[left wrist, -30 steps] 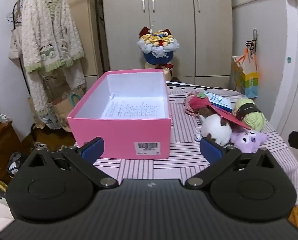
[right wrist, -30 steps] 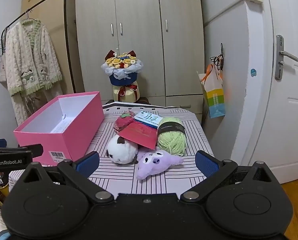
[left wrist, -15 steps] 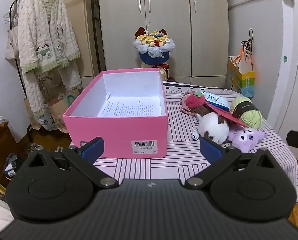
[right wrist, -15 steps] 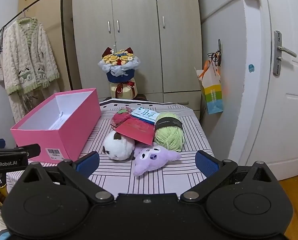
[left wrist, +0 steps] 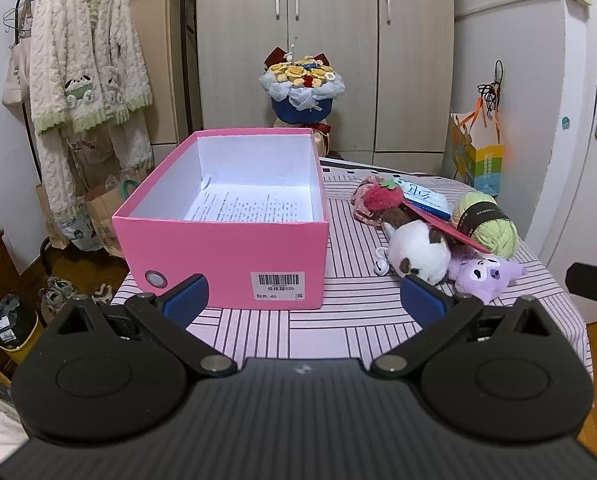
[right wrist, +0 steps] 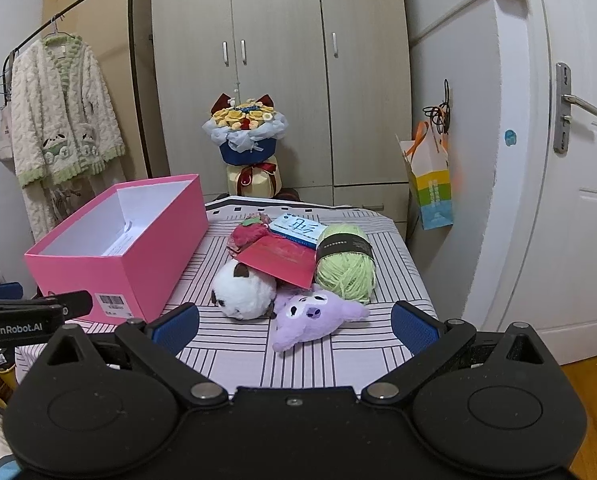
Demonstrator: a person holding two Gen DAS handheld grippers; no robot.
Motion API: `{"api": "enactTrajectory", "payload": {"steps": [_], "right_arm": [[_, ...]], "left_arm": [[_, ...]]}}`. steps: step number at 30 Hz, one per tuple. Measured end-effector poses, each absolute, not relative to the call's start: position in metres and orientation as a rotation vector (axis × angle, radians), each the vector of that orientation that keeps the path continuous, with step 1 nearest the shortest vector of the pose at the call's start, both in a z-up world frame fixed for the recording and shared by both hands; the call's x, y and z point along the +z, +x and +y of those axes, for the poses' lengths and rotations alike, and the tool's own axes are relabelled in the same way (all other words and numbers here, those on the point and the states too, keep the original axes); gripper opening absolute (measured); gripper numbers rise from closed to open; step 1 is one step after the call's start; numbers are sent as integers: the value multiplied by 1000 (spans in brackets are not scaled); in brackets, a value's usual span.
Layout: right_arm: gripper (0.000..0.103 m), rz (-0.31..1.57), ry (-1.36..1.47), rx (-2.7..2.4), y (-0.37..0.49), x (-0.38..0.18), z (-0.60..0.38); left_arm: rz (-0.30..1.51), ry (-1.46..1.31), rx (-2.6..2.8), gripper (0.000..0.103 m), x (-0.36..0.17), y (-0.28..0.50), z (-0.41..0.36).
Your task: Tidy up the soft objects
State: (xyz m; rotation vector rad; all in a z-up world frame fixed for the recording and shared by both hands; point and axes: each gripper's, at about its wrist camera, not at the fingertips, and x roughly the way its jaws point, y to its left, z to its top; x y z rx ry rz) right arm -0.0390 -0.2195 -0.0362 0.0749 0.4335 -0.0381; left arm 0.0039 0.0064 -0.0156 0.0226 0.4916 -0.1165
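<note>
Left gripper (left wrist: 304, 294) held with fingers spread wide, gripping nothing, low before the near wall of the pink box (left wrist: 226, 256). Right gripper (right wrist: 295, 326) also spread wide and gripping nothing, just in front of the purple plush (right wrist: 318, 318). Pink box open on the striped tablecloth (right wrist: 298, 354), only a printed sheet (left wrist: 250, 206) lying inside. All soft things outside the box, in one pile to its right: white plush (right wrist: 242, 292) touching the purple plush, green yarn ball (right wrist: 344, 268) behind them, red strawberry plush (right wrist: 250, 234) further back. Red envelope (right wrist: 280, 260) resting over the white plush, blue card (right wrist: 298, 230) behind it beside the yarn. Flower bouquet (right wrist: 246, 130) well behind the table.
</note>
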Motion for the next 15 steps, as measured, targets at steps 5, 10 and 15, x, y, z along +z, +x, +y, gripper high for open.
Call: {"api": "enactTrajectory", "payload": {"steps": [5, 10, 15], "right_arm": [[103, 424, 69, -36, -41, -35, -218], [103, 409, 58, -33, -42, -38, -217], [103, 382, 16, -59, -44, -40, -213]], "left_arm": [[464, 8, -129, 103, -17, 2, 9], [429, 6, -125, 103, -21, -1, 11], [401, 6, -120, 103, -24, -2, 11]]}}
